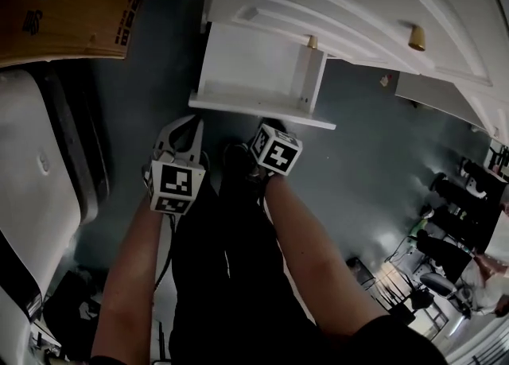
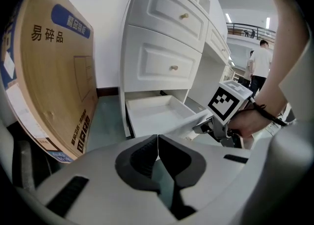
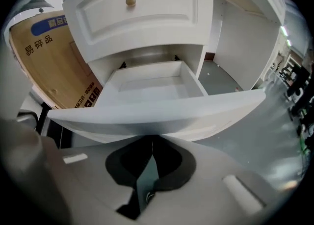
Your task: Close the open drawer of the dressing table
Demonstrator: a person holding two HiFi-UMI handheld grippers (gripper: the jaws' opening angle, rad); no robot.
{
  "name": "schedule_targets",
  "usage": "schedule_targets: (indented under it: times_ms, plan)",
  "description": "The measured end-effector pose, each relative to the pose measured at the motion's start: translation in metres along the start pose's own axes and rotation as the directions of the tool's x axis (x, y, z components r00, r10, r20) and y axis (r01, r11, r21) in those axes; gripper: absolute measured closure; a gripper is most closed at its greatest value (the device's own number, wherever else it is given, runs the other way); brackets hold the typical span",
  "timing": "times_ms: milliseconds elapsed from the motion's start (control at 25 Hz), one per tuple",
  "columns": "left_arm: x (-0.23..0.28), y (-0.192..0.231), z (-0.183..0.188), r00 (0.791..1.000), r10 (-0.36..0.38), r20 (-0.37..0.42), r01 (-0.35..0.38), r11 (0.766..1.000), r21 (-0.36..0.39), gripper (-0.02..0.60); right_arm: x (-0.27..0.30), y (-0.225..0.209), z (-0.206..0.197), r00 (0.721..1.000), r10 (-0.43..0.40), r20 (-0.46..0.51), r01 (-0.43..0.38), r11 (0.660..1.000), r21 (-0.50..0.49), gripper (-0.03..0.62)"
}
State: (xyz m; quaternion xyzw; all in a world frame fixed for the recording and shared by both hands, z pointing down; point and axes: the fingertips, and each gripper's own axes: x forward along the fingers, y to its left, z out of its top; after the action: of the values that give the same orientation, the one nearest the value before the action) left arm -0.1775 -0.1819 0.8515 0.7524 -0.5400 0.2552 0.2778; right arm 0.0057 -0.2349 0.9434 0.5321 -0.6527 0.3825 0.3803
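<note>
The white dressing table [image 1: 374, 5] has its bottom drawer [image 1: 254, 69] pulled out and empty; the same drawer [image 2: 154, 111] shows in the left gripper view, below two closed drawers with brass knobs. My right gripper [image 3: 152, 143] is shut with nothing between its jaws. Its tips sit right at the lower edge of the drawer front [image 3: 157, 113], and I cannot tell if they touch it. In the head view my right gripper [image 1: 266, 126] is just before that front edge. My left gripper [image 2: 157, 138] is shut and empty, held back from the drawer to the left [image 1: 189, 126].
A large cardboard box [image 1: 64, 5] leans left of the table. A white case [image 1: 32, 188] lies on the floor at the far left. Chairs and gear [image 1: 453, 236] stand at the right. A person [image 2: 260, 62] stands far off.
</note>
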Motion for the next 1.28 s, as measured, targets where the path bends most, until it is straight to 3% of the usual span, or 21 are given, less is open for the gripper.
schedule_targets:
  times_ms: [120, 240, 480, 840, 1080, 1280]
  plan:
    - [0.005, -0.001, -0.003, 1.0, 0.005, -0.03, -0.005, 1.0, 0.003, 0.571, 0.006, 0.002, 0.017, 0.999, 0.049, 0.007, -0.048, 0.995, -0.087, 0.59]
    - [0.01, -0.007, -0.01, 0.998, 0.0, -0.068, -0.001, 1.0, -0.007, 0.571, 0.011, -0.001, 0.03, 0.996, 0.086, 0.002, -0.086, 0.992, -0.097, 0.591]
    - [0.028, -0.007, -0.004, 1.0, 0.009, -0.019, -0.01, 0.998, -0.055, 0.571, 0.026, 0.001, 0.064, 0.995, 0.079, 0.066, -0.074, 0.995, -0.071, 0.591]
    - [0.051, 0.005, 0.012, 0.999, 0.04, -0.001, -0.04, 0.997, -0.062, 0.571, 0.046, 0.002, 0.107, 0.993, 0.065, 0.098, -0.06, 0.997, -0.054, 0.589]
    - [0.06, 0.016, 0.025, 0.999, 0.037, 0.012, -0.036, 0.997, -0.068, 0.571, 0.055, 0.004, 0.131, 0.99, 0.075, 0.119, -0.059, 0.99, -0.129, 0.589]
    - [0.064, 0.025, 0.03, 0.998, 0.054, 0.024, -0.052, 0.996, -0.073, 0.571, 0.061, 0.004, 0.144, 0.989, 0.069, 0.134, -0.055, 0.993, -0.107, 0.589]
